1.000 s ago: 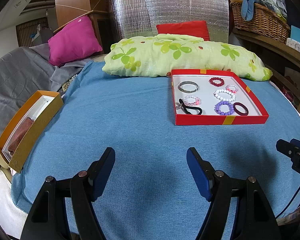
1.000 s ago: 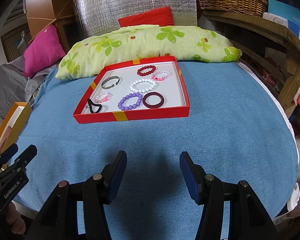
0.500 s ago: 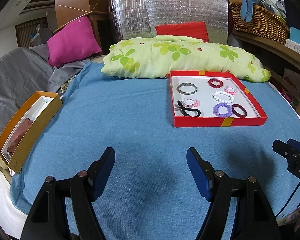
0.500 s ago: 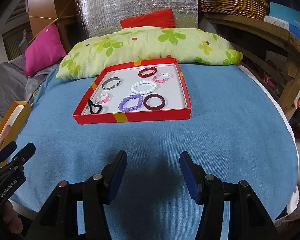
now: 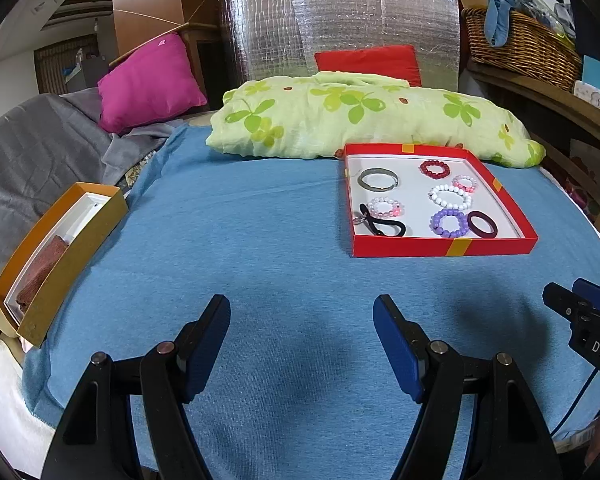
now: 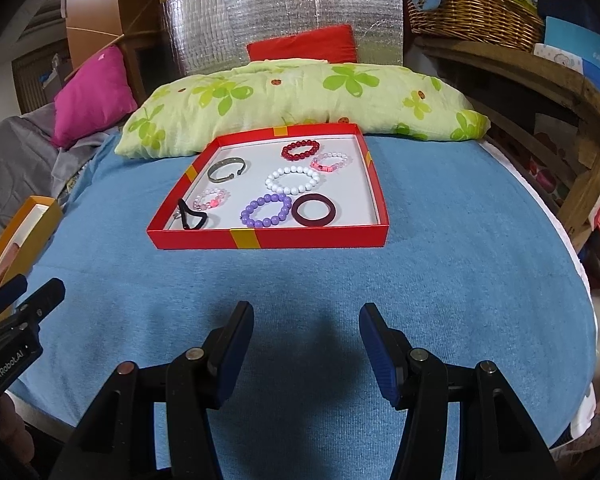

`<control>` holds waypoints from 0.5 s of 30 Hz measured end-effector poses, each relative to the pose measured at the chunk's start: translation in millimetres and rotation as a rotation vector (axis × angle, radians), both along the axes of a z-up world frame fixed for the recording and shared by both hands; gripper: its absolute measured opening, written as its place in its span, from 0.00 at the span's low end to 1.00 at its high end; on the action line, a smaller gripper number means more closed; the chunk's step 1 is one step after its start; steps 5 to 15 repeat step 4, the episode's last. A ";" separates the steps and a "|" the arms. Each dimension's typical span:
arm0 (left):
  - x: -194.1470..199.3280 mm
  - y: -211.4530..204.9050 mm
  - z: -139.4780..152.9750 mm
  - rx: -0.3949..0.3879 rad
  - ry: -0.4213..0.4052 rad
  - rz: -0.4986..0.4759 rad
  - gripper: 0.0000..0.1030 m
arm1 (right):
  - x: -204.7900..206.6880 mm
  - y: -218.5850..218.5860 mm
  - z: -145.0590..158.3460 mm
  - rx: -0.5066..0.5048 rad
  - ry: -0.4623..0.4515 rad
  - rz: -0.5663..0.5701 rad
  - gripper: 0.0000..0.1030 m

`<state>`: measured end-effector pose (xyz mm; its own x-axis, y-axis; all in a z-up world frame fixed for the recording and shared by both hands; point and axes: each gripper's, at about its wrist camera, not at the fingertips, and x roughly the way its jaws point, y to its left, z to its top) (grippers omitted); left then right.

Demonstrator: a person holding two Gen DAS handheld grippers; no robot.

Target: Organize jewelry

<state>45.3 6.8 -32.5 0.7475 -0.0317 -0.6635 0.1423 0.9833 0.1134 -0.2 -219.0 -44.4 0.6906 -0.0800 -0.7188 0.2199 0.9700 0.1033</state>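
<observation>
Blue cloth (image 6: 440, 280) under both claws. Red tray (image 6: 268, 238) ahead of right gripper (image 6: 306, 344), bracelets (image 6: 292, 180) spread flat inside for easy picking. Orange box (image 5: 72, 248) far-left of left gripper (image 5: 302, 340). Both released, empty.

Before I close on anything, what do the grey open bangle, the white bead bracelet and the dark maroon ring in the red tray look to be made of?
Grey open bangle: probably metal, a dull thin rigid band with a gap.
White bead bracelet: glossy round beads with highlights, plastic or glass, cannot tell which.
Dark maroon ring: smooth solid hoop, likely plastic or resin.
Red tray: looks like cardboard, matte with taped edges.
</observation>
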 end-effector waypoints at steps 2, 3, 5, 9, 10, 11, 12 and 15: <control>-0.4 -1.0 0.2 -0.002 0.001 -0.004 0.73 | 0.3 0.1 0.3 0.002 0.000 0.000 0.57; -0.5 -1.2 0.1 -0.001 0.001 -0.004 0.73 | 0.3 0.1 0.3 0.001 0.000 0.000 0.57; -0.7 -1.5 -0.2 -0.001 0.002 -0.004 0.72 | 0.3 0.0 0.4 0.001 0.000 0.000 0.57; -0.7 -1.5 -0.2 -0.001 0.002 -0.004 0.72 | 0.3 0.0 0.4 0.001 0.000 0.000 0.57; -0.7 -1.5 -0.2 -0.001 0.002 -0.004 0.72 | 0.3 0.0 0.4 0.001 0.000 0.000 0.57; -0.7 -1.5 -0.2 -0.001 0.002 -0.004 0.72 | 0.3 0.0 0.4 0.001 0.000 0.000 0.57; -0.7 -1.5 -0.2 -0.001 0.002 -0.004 0.72 | 0.3 0.0 0.4 0.001 0.000 0.000 0.57; -0.7 -1.5 -0.2 -0.001 0.002 -0.004 0.72 | 0.3 0.0 0.4 0.001 0.000 0.000 0.57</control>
